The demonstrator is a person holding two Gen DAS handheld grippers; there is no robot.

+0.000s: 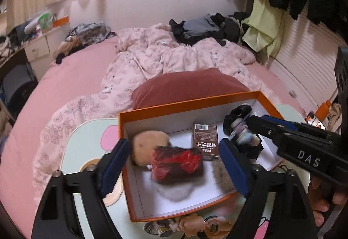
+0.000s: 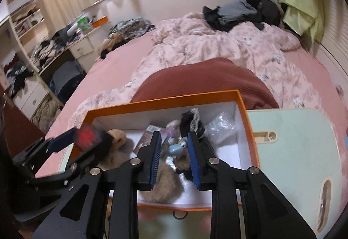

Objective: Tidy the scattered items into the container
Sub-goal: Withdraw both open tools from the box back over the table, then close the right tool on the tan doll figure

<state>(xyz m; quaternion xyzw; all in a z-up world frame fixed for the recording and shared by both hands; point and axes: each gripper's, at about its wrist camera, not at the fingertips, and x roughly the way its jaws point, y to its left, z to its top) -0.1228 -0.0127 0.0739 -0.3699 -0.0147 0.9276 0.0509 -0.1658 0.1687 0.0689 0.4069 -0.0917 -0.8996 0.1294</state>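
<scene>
Over orange cardboard box (image 1: 191, 102): left tool (image 1: 174, 162) apart around glossy red-black pouch (image 1: 178, 162), right tool (image 2: 175, 156) clamping small figurine (image 2: 176, 147).

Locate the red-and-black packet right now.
In the left wrist view, the red-and-black packet sits between the open left gripper's fingers over the orange box, beside the tan plush and brown barcode box.

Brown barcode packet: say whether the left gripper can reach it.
Probably yes: the left gripper is open over the orange box; the brown packet lies exposed beyond the red-wrapped bundle, though the right gripper, holding trinkets, crowds it.

Orange box (image 1: 187, 106) holds red-black bundle (image 1: 178, 162), perhaps airborne.
</scene>
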